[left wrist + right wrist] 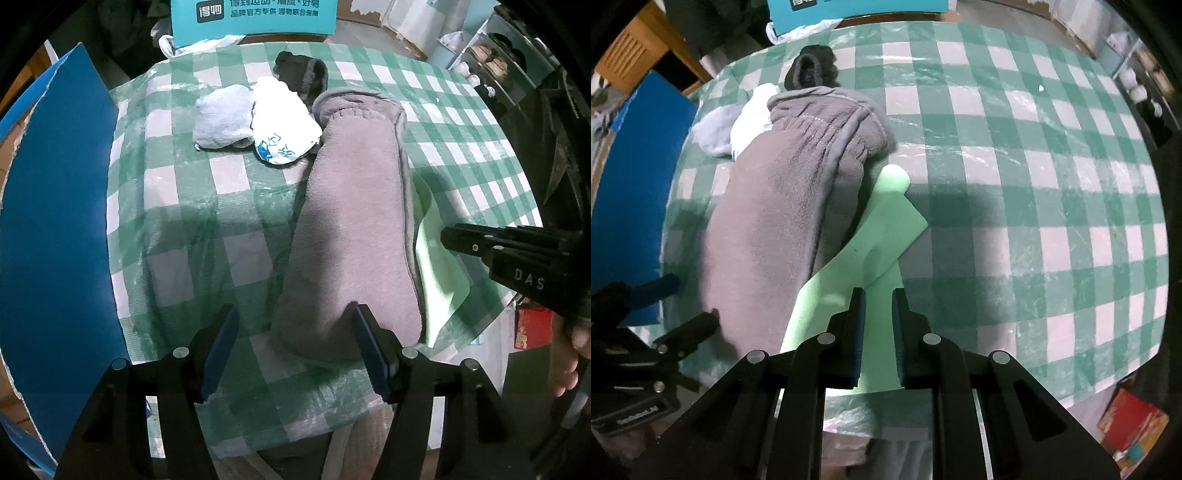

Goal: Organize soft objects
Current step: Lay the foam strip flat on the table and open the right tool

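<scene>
A long grey fleece garment (351, 229) lies folded lengthwise on the green checked tablecloth (192, 229); it also shows in the right wrist view (775, 229). A light green cloth (882, 236) lies beside and partly under it. My right gripper (878, 332) is shut on the near end of the green cloth; it shows at the right of the left wrist view (458, 240). My left gripper (295, 347) is open, its right finger against the garment's near end. Behind lie a pale grey bundle (221, 118), a white printed bundle (284, 125) and a black bundle (303, 74).
A blue board (55, 229) stands along the table's left edge. A teal box (255, 18) sits beyond the far edge with a white plastic bag (192, 46). A shelf rack (495, 62) stands at the far right. A red box (1134, 424) lies on the floor.
</scene>
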The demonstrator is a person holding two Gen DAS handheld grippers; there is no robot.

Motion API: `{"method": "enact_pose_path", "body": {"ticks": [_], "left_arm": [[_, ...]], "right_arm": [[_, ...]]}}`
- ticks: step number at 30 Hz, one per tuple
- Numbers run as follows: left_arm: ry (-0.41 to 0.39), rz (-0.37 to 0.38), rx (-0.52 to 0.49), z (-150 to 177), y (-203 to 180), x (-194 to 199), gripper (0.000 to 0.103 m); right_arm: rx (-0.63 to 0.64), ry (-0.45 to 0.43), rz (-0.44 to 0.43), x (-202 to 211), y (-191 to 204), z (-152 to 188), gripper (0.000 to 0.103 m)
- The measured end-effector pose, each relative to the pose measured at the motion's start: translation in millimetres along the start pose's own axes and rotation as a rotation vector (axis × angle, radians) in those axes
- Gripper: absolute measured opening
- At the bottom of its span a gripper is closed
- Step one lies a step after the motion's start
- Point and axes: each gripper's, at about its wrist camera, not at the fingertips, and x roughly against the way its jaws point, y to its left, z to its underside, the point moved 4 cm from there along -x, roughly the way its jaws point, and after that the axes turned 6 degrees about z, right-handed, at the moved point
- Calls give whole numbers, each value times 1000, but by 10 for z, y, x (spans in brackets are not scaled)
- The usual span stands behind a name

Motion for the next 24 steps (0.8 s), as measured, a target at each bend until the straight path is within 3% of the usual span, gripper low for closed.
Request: {"method": "enact_pose_path", "body": {"ticks": [2,5,9,18,21,24], "left_arm": [[4,1,-1,0,-14,-7,65],[9,1,-6,7,-30,-23,66],[12,0,-7,11,-43,-36,66],[19,4,-2,8,-45,-62,67],[21,9,2,8,-48,-70,69],[21,9,-2,5,-57,-74,70]], "right_arm": [[-10,-5,-3,20,-15,4,18],[-57,-6,-46,54,-62,9,42],[-90,-21,-93,104,-77,3,57],[-59,20,-117,-66,134,20,55],[-33,25,-121,-70,164,42,33],[-10,23,-123,-64,206,49,19]]}}
